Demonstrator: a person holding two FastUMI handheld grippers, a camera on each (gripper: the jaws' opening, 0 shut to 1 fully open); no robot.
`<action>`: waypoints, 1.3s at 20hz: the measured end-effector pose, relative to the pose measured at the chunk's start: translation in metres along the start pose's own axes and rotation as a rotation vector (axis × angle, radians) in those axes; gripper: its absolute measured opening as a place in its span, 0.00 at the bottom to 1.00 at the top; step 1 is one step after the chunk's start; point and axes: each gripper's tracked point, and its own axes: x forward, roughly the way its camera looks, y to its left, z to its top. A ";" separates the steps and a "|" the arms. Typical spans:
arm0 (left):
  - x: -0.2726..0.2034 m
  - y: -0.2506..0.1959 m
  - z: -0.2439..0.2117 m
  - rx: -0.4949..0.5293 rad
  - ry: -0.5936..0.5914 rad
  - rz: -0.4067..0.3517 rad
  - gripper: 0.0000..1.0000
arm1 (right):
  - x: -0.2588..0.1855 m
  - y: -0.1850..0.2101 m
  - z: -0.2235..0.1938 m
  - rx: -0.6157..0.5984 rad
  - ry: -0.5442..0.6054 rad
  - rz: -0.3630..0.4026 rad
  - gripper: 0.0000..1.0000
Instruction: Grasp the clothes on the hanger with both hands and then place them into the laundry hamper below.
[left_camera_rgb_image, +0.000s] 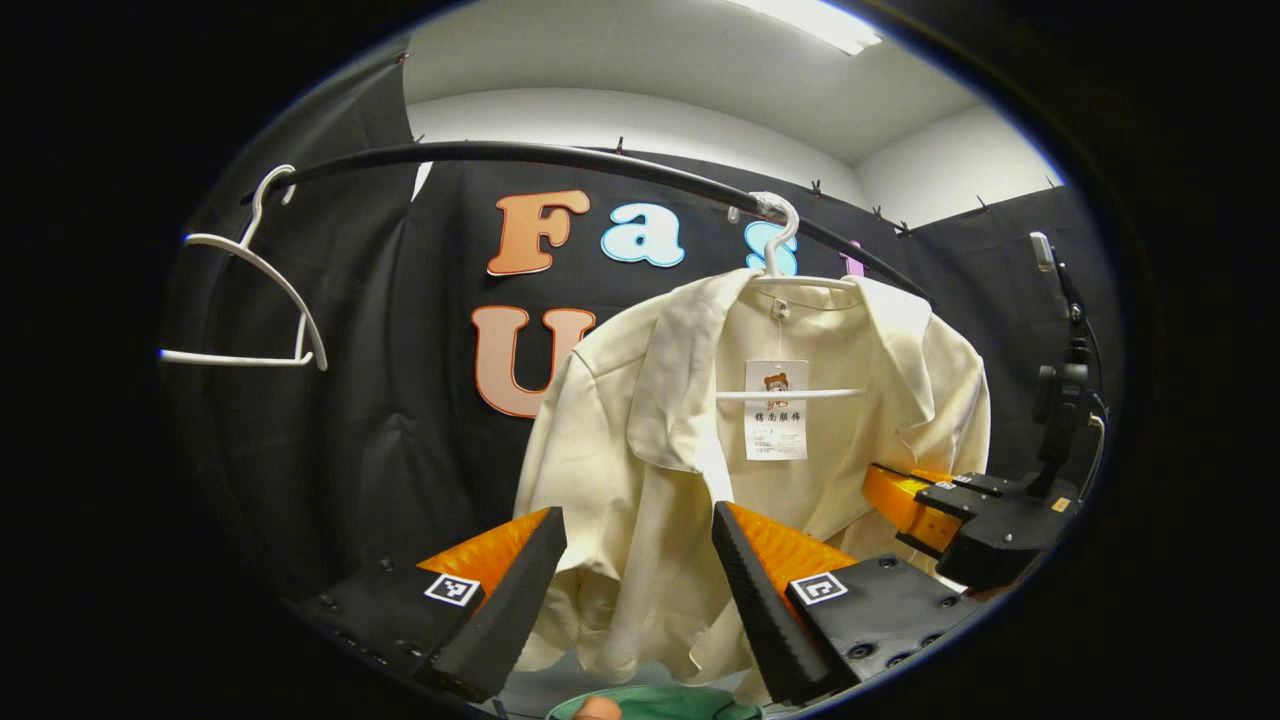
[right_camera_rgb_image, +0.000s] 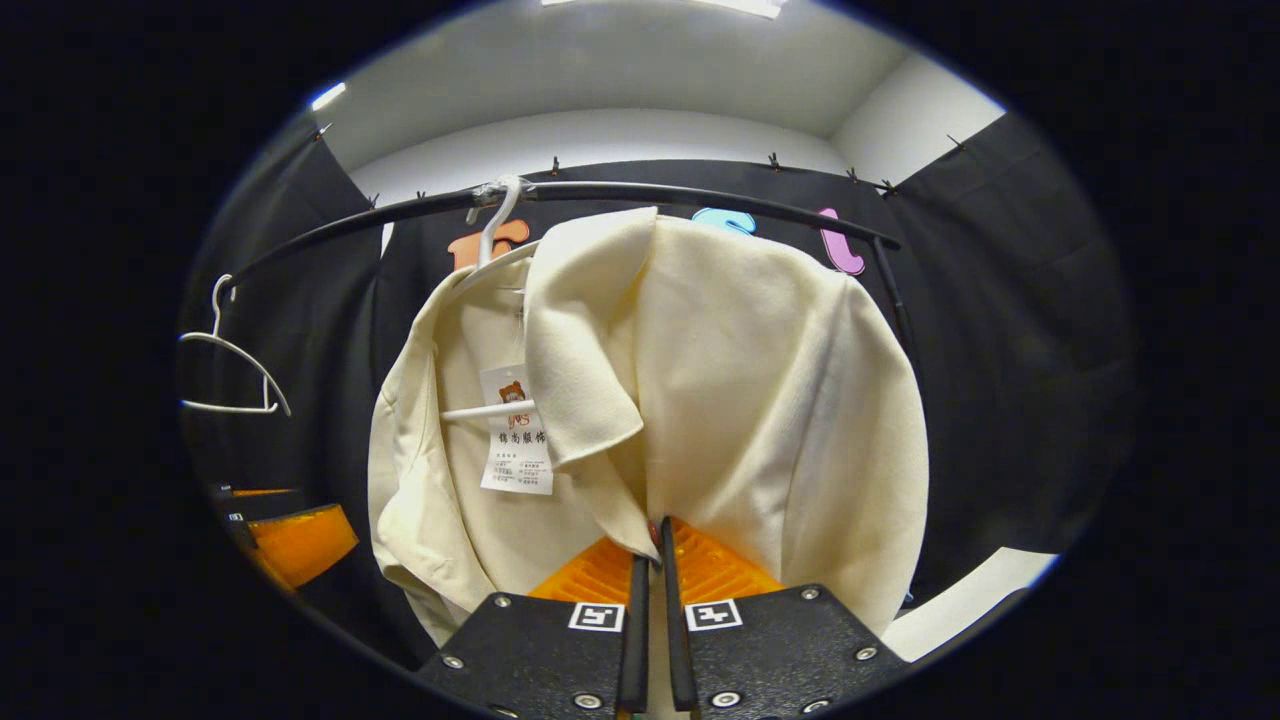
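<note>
Empty hanger (left_camera_rgb_image: 250, 290) on rail (left_camera_rgb_image: 560, 160), well left of jacket (left_camera_rgb_image: 640, 430).

Cream jacket (left_camera_rgb_image: 640, 440), plain, no pattern, ahead of left gripper (left_camera_rgb_image: 640, 590); white paper tag (left_camera_rgb_image: 776, 410) w/ small orange-brown figure & dark print at its collar. White hanger (left_camera_rgb_image: 790, 260) holds it; 2nd white hanger (left_camera_rgb_image: 262, 290) up-left of gripper. Black rail (left_camera_rgb_image: 560, 160). Green hamper rim (left_camera_rgb_image: 660, 705) just below fingertips. Booth wall cloth black (left_camera_rgb_image: 380, 420), ceiling white.

Saw open gap along rail (left_camera_rgb_image: 560, 160) between empty hanger (left_camera_rgb_image: 262, 300) and jacket (left_camera_rgb_image: 650, 440); right tongs (left_camera_rgb_image: 925, 505) crowded jacket's far side.
</note>
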 end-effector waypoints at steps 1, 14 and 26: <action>0.005 -0.003 0.000 -0.002 0.001 -0.005 0.97 | -0.003 0.001 0.001 -0.003 -0.004 0.011 0.07; 0.070 -0.028 -0.011 -0.048 0.012 0.006 0.96 | -0.042 -0.011 0.008 0.013 -0.006 0.088 0.01; 0.093 -0.035 -0.011 -0.023 0.022 -0.026 0.51 | -0.074 -0.026 0.035 0.023 -0.073 0.111 0.01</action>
